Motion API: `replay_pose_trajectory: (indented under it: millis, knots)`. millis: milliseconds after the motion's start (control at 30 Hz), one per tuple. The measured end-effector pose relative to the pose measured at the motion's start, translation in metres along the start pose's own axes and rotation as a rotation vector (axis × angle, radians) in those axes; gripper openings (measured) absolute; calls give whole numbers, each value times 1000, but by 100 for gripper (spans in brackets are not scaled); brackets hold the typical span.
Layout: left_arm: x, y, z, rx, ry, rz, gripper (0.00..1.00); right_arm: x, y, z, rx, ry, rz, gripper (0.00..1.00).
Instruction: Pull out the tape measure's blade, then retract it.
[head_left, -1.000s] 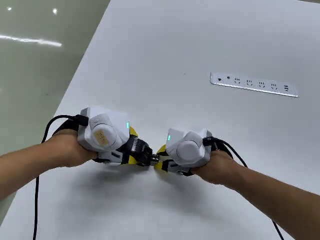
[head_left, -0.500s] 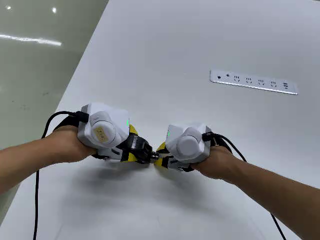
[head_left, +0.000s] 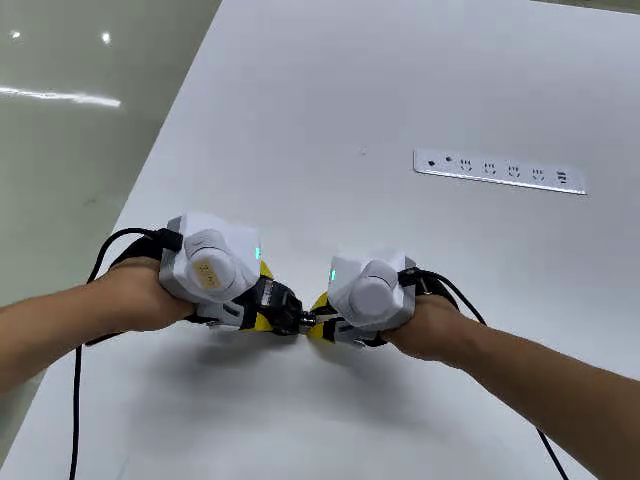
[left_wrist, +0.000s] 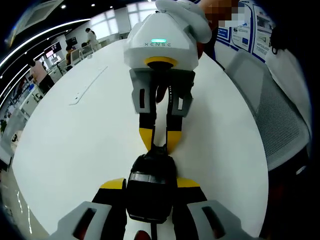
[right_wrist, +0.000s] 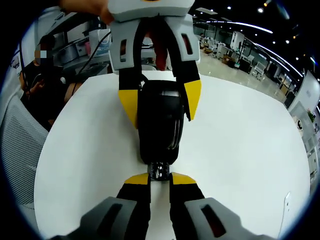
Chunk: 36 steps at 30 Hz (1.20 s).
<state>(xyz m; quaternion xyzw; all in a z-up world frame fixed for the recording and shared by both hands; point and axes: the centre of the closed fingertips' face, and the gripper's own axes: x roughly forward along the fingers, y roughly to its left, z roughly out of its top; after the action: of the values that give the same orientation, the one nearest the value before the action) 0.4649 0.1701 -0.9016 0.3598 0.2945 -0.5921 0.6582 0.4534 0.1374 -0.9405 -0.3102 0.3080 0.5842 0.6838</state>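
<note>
One tape measure (right_wrist: 159, 122), low over the worktop (head_left: 400, 90) near its left edge, black case clamped in the left tool (left_wrist: 151, 183) and blade tip (right_wrist: 159, 170) pinched in the closed right tool (right_wrist: 160, 178); two tools in all, one power strip (head_left: 498, 171) well apart toward the right edge. Probably a hard, compact, smooth case, best held across its flat sides. Probably a thin, springy blade, best drawn straight by its end hook.

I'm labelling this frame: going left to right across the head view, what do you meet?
Black cable → left gripper → tape measure, held in its fingers → right gripper → power strip.
</note>
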Motion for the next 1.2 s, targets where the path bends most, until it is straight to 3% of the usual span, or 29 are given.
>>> replay_pose_trajectory:
  millis: [1200]
  knots:
    - [1, 2, 0, -7, 17, -11, 31, -12, -1, -17, 52, -12, 5, 12]
